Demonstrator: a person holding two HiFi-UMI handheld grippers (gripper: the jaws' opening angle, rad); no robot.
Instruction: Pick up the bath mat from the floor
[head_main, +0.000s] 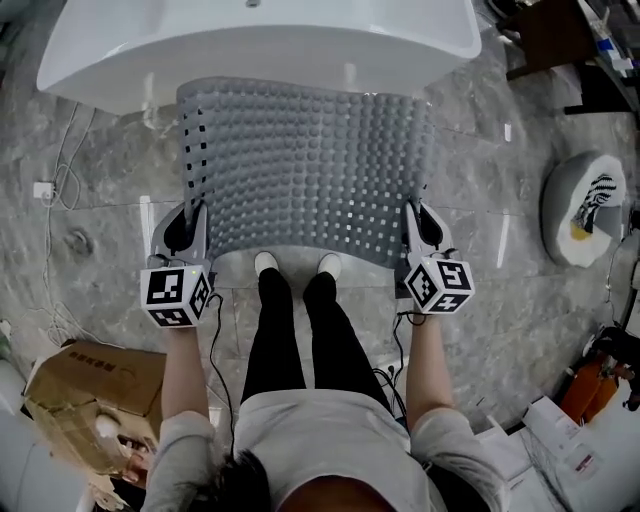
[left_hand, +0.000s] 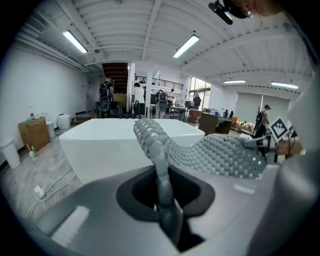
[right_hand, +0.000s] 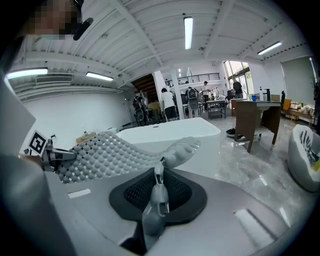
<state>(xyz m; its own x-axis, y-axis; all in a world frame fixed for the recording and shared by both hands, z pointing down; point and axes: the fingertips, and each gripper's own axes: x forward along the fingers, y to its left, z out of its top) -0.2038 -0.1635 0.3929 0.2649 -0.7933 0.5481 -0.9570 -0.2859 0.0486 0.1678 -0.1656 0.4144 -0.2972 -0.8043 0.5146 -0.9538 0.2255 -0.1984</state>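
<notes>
Grey studded rubber bath mat (head_main: 305, 170) off marble floor (head_main: 100, 200), spread before white bathtub (head_main: 260, 40). Left hand-held gripper (head_main: 190, 218) clamped on near-left corner, right hand-held gripper (head_main: 416, 218) on near-right. Best: raise both sides level, grips firm, far edge clear of tub.

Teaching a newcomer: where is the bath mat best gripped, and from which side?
Two near corners, from the person's side: the bath mat is thin, wide and limp; the left hand-held gripper and right hand-held gripper pinching there hold it spread.
</notes>
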